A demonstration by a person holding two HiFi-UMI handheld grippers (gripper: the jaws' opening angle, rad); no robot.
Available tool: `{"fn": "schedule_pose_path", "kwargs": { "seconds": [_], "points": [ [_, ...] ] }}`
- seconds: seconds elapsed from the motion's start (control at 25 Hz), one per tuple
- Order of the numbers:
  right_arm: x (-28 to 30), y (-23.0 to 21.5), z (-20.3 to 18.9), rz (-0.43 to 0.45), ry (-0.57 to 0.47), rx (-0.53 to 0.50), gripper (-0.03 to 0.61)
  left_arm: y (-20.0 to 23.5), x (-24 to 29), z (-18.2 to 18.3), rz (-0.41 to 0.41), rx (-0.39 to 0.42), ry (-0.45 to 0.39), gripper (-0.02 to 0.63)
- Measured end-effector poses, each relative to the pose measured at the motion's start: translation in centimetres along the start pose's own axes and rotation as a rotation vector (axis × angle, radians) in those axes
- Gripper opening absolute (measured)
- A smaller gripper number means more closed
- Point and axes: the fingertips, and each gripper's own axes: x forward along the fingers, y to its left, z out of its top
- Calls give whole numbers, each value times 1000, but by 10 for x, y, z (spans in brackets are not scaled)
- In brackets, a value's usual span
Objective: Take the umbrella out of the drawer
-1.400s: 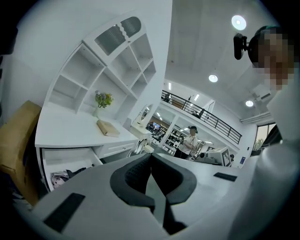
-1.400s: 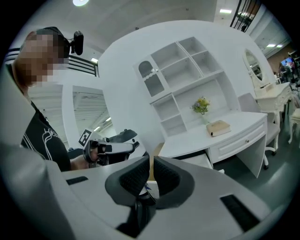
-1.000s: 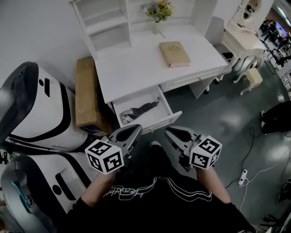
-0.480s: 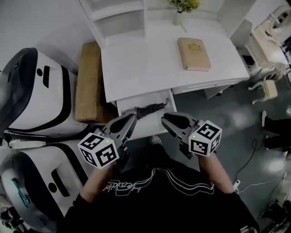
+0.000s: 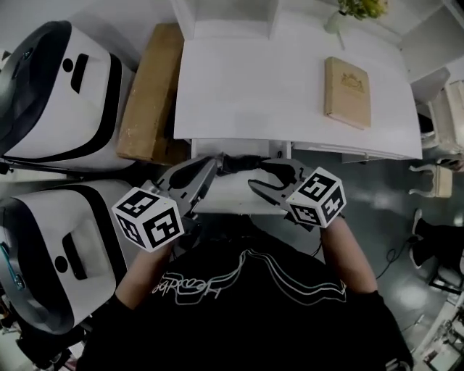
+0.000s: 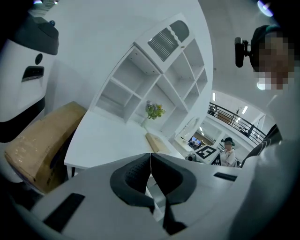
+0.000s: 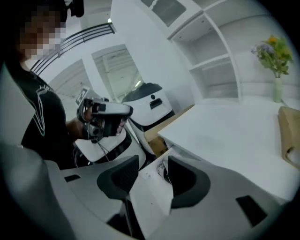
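The dark folded umbrella lies in the open white drawer under the desk's front edge, partly hidden by both grippers. My left gripper hovers over the drawer's left part with its jaws shut and empty; in the left gripper view the left gripper has its pads touching. My right gripper is over the drawer's right part and its jaws are opening, with nothing pressed between them. In the right gripper view the right gripper frames the drawer's corner and a bit of the umbrella.
A tan book lies on the white desk, with a flower vase at the back. A cardboard box leans left of the desk. Two large white-and-black machines fill the left side. A white stool stands right.
Both grippers have moved forward from in front of the drawer to over it. The right jaws have gone from shut to open. The desk now sits closer below the head view.
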Motion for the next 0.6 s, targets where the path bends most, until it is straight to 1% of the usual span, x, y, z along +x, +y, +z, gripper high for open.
{"fn": "schedule_pose_path", "kwargs": {
  "seconds": [0.12, 0.2, 0.28, 0.48, 0.6],
  "points": [
    [29, -17, -25, 9, 153, -126, 193, 10, 2, 1, 37, -10, -7, 20],
    [47, -27, -41, 33, 233, -177, 201, 18, 2, 1, 62, -14, -12, 20],
    [67, -34, -52, 54, 289, -226, 220, 30, 1, 0, 88, -27, -18, 20],
    [114, -49, -85, 78, 445, -423, 232, 54, 0, -10, 140, -72, -17, 20],
    [139, -61, -107, 76, 536, -522, 238, 68, -2, -19, 163, -96, -15, 20]
  ]
}}
